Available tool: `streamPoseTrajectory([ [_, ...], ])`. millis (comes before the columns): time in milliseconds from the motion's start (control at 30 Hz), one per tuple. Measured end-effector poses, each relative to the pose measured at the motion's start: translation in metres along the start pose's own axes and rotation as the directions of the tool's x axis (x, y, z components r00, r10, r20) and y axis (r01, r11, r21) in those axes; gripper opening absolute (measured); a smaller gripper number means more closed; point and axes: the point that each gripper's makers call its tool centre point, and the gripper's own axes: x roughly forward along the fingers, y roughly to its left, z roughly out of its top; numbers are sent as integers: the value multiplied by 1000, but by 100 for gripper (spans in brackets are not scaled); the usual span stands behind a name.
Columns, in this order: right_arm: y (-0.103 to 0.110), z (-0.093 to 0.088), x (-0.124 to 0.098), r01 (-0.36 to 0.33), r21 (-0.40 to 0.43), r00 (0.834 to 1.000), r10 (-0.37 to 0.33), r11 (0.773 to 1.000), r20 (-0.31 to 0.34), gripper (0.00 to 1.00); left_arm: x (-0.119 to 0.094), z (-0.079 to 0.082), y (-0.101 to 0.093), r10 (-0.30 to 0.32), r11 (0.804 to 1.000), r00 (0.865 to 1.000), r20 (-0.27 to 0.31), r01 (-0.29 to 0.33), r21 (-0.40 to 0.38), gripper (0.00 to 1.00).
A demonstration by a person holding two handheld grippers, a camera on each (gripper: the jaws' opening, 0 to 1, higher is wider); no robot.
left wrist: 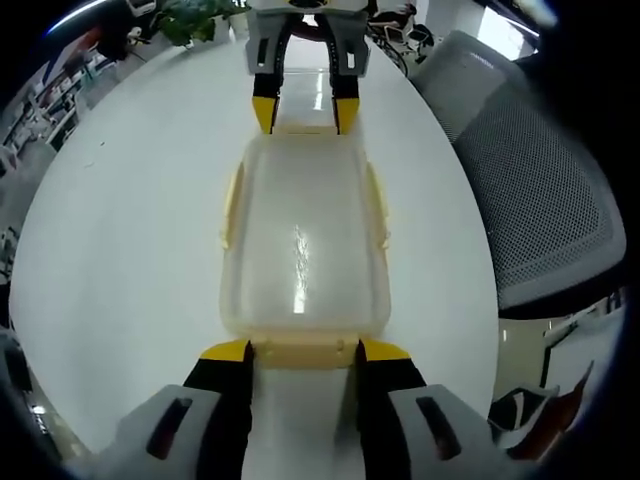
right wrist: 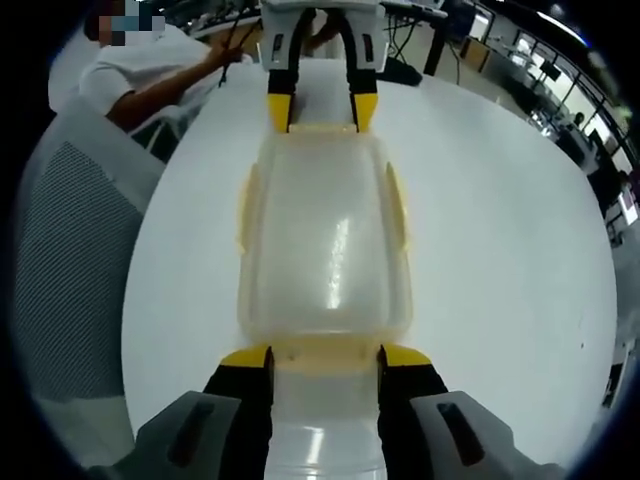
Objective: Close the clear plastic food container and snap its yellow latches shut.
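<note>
Left gripper (left wrist: pixel 303 350), right gripper (right wrist: pixel 325 356) astride container (left wrist: pixel 303 250) end latches.

The left gripper view looks down from close above one short end of the clear container (left wrist: pixel 303 250) on the white table (left wrist: pixel 130 230), facing along its length toward the right gripper (left wrist: pixel 304 115) at the far end. The right gripper view sits just as near at the opposite end (facing straight back), meeting the left gripper (right wrist: pixel 321 112). Both share the container, the table and a grey mesh chair (left wrist: pixel 540 190).

Bare table (left wrist: pixel 130 250) both sides of container (left wrist: pixel 303 245); mesh chair (left wrist: pixel 545 190) crowds one edge.
</note>
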Motion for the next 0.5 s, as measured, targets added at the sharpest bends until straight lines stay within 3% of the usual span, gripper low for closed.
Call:
streamPoseTrajectory([
  [500,3,6,-14,-7,9,999,6,1000,42,40,-12,4,-4,-3,1000,1000,17,3,1,39],
])
